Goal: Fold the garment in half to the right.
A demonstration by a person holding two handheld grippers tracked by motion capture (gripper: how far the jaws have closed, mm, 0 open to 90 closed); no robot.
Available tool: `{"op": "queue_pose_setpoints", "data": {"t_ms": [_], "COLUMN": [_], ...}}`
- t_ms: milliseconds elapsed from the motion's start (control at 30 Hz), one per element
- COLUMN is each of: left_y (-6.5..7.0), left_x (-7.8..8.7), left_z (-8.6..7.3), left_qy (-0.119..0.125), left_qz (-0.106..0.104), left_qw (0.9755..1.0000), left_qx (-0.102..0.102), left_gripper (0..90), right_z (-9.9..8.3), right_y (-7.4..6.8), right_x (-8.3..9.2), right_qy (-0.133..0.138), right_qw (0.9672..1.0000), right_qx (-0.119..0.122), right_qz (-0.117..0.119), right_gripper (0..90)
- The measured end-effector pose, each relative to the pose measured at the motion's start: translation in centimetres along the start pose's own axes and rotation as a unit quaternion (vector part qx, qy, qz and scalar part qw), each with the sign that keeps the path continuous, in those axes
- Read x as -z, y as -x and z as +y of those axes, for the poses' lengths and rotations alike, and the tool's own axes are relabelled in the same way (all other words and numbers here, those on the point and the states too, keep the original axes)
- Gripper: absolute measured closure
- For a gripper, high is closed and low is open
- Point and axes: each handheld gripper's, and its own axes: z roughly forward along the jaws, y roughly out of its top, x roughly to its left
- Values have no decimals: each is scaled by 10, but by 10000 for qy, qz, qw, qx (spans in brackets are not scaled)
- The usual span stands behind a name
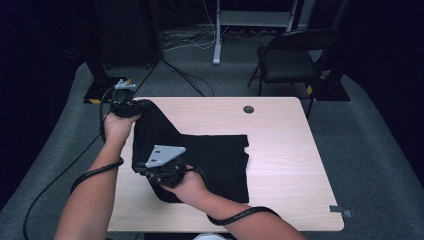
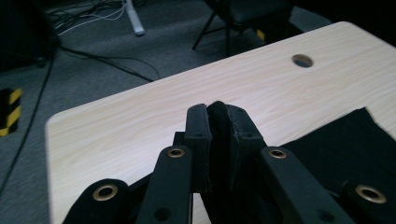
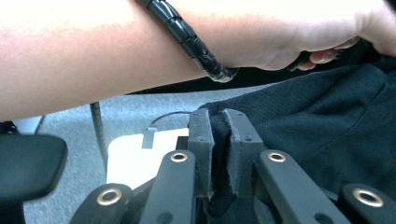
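A black garment (image 1: 215, 160) lies partly on the light wooden table (image 1: 280, 150), with its left side raised off the surface. My left gripper (image 1: 142, 105) holds the far left corner; in the left gripper view the gripper (image 2: 217, 116) is shut with black cloth (image 2: 359, 140) pinched between its pads. My right gripper (image 1: 141, 170), under its grey plate, grips the near left edge. In the right gripper view it (image 3: 218, 122) is shut on a fold of the cloth (image 3: 336, 116), and the person's other forearm (image 3: 93, 51) crosses above.
A round cable hole (image 1: 248, 109) sits in the table's far middle. A black chair (image 1: 292, 52) stands behind the table's right corner, beside a white desk leg (image 1: 217, 35). Cables run over the grey carpet at back left. Tape (image 1: 340, 210) marks the near right corner.
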Motion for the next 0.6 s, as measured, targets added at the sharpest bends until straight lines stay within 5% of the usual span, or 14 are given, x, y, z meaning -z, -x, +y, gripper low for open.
{"op": "queue_pose_setpoints", "data": {"t_ms": [233, 600], "left_y": [30, 70], "left_x": [-23, -54], "left_z": [9, 13], "left_qy": [97, 77], "left_qz": [-258, -534], "left_qw": [9996, 9983], "left_qx": [-8, -232], "left_gripper": [802, 802], "right_z": [-21, -56], "right_y": [13, 17], "right_x": [40, 75], "right_qy": [29, -96], "right_qw": [9999, 9990], "right_qx": [19, -94], "right_qz": [-116, -432], "right_gripper": [813, 814]}}
